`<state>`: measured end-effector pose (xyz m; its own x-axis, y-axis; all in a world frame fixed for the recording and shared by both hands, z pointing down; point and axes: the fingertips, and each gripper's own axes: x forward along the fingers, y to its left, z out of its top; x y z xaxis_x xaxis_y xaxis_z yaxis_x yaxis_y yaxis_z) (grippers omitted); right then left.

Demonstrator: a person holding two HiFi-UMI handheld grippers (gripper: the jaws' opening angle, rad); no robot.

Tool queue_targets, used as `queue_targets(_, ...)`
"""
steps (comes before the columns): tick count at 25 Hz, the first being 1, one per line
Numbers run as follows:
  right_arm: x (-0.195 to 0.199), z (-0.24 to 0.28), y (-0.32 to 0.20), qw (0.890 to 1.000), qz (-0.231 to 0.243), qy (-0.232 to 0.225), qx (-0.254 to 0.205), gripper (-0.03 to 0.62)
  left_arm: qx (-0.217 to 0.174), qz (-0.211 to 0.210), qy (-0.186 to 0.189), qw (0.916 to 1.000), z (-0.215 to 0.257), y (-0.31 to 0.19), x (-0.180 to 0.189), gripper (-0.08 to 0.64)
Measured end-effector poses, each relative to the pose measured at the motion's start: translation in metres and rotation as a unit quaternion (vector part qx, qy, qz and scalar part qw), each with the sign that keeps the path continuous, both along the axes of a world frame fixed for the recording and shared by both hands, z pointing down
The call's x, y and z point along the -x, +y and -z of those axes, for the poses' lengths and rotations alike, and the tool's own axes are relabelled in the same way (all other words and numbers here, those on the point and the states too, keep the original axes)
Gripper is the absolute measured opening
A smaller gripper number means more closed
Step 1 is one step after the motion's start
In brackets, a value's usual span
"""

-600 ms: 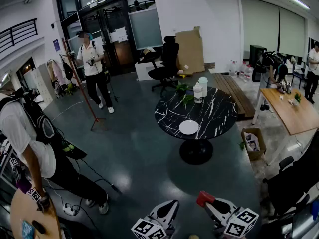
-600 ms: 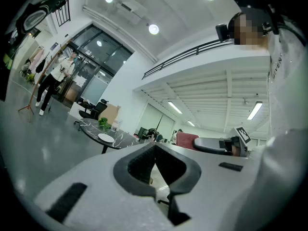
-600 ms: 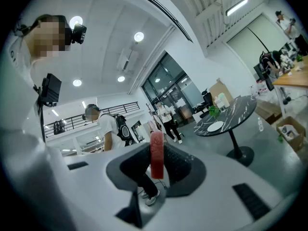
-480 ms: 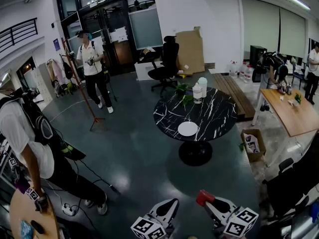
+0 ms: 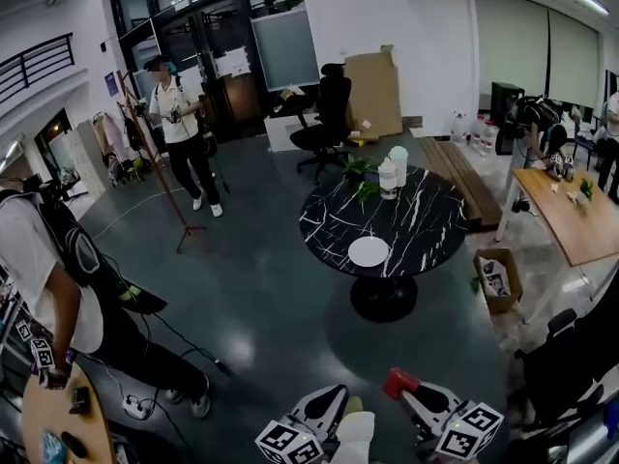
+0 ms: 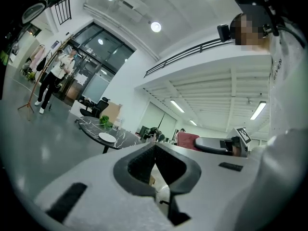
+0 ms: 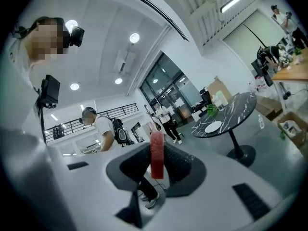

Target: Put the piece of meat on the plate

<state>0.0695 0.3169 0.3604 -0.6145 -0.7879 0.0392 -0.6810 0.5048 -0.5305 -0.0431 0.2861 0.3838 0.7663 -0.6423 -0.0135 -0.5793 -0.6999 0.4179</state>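
Observation:
A red piece of meat (image 7: 157, 154) stands pinched between the jaws of my right gripper (image 7: 157, 153), shut on it; in the head view it shows as a red tip (image 5: 398, 384) on the right gripper (image 5: 402, 389) at the bottom edge. My left gripper (image 5: 336, 399) is beside it, its jaws pressed together with nothing between them (image 6: 154, 150). The white plate (image 5: 368, 251) lies on the near side of a round black marble table (image 5: 426, 222), several steps ahead of both grippers. It also shows small in the right gripper view (image 7: 212, 126) and the left gripper view (image 6: 107, 137).
Two white containers (image 5: 392, 173) and a green plant (image 5: 359, 174) stand at the table's far side. A person (image 5: 53, 298) bends over a wooden table at left; another (image 5: 182, 133) walks at the back. A cardboard box (image 5: 494, 277) and a wooden desk (image 5: 571, 216) are at right.
The view has shifted slightly; the plate and table sit a little further right. The person at left has lowered a hand to the wooden table. Both grippers stay at the bottom edge.

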Motion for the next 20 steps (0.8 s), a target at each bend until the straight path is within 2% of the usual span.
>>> queue_targets(8,-0.007,-0.019,-0.076,0.999,-0.014,0.002,0.032,0.084,0.035,-0.006,0.009,0.9993,-0.027,-0.078,-0.004,0.008)
queue_targets(14,-0.016,-0.011,-0.158,0.999,-0.035,0.015,0.022,0.084,0.013,-0.029,0.008,0.9995,-0.034,-0.161,-0.012,0.008)
queue_targets(20,-0.007,-0.014,-0.207,0.999,-0.038,0.026,0.029,0.084,0.011,-0.041,0.012,0.9990,-0.037,-0.213,-0.007,0.008)
